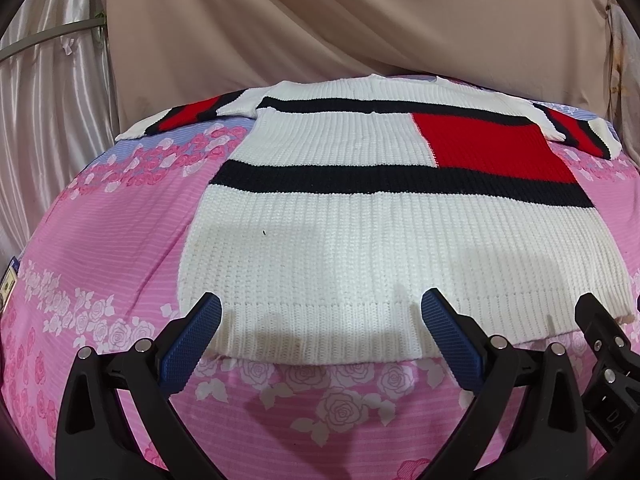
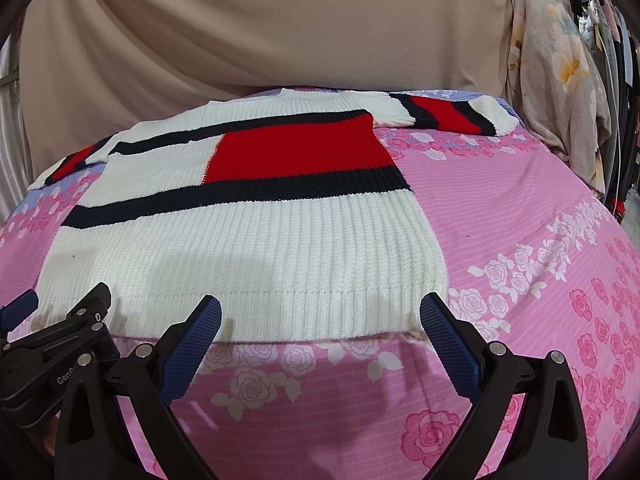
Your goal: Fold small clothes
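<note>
Both our tongs — left gripper (image 1: 321,312), right gripper (image 2: 321,312) — gape over the sweater (image 1: 360,240) hem; next we pinch it.

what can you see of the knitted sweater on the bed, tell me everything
The white rib-knit sweater lies spread flat on the pink rose-print bedsheet, hem nearest the cameras, neck farthest. Two dark navy bands cross the body, with a red block between them on one side. Both short sleeves, striped red, navy and white, stretch outward. The open left gripper and open right gripper sit at the ribbed hem, fingers not closed on it.
</note>
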`<state>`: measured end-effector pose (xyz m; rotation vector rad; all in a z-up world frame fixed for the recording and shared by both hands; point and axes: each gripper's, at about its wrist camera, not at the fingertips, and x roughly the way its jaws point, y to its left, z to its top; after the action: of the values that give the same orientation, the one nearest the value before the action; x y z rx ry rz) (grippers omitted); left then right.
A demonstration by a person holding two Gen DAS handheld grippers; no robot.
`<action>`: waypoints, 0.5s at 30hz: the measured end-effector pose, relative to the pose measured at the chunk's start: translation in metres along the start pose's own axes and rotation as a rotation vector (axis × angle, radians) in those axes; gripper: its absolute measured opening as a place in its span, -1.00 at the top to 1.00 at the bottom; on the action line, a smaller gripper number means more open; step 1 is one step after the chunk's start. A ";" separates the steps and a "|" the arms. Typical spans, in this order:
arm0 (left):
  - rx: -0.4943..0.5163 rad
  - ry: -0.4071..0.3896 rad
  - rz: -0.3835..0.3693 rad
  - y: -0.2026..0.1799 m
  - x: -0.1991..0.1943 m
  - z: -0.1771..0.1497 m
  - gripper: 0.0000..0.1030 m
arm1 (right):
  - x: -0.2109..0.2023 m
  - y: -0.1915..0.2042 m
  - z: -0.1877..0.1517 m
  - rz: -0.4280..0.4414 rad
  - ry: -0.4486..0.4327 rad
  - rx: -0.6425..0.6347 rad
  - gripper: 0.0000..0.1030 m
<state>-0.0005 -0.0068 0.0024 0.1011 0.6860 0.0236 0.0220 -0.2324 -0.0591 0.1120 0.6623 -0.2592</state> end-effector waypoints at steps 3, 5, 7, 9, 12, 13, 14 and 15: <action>0.000 0.000 0.002 0.000 0.000 0.000 -0.90 | 0.000 0.000 0.000 0.000 -0.001 0.000 -0.90; 0.000 0.000 0.001 0.000 0.000 0.000 -0.90 | 0.000 0.000 0.000 0.000 0.000 -0.001 -0.90; 0.000 0.000 0.001 0.000 0.000 0.000 -0.90 | 0.000 0.000 -0.001 0.000 0.000 -0.001 -0.90; 0.000 0.001 0.004 0.000 0.001 -0.001 -0.90 | 0.000 0.000 -0.001 -0.001 0.000 -0.001 -0.90; 0.001 0.006 0.009 0.001 0.001 -0.001 -0.90 | 0.002 0.001 -0.001 -0.003 0.006 -0.003 -0.90; 0.001 0.007 0.008 0.001 0.001 -0.001 -0.90 | 0.002 0.001 -0.001 -0.004 0.008 -0.004 -0.90; -0.002 0.007 0.011 0.002 0.001 -0.001 -0.90 | 0.003 0.001 -0.001 -0.004 0.012 -0.006 -0.90; -0.005 0.007 0.012 0.002 0.001 -0.001 -0.90 | 0.004 0.001 -0.001 -0.003 0.014 -0.007 -0.90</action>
<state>-0.0001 -0.0046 0.0014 0.1005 0.6922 0.0377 0.0245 -0.2321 -0.0622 0.1057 0.6776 -0.2595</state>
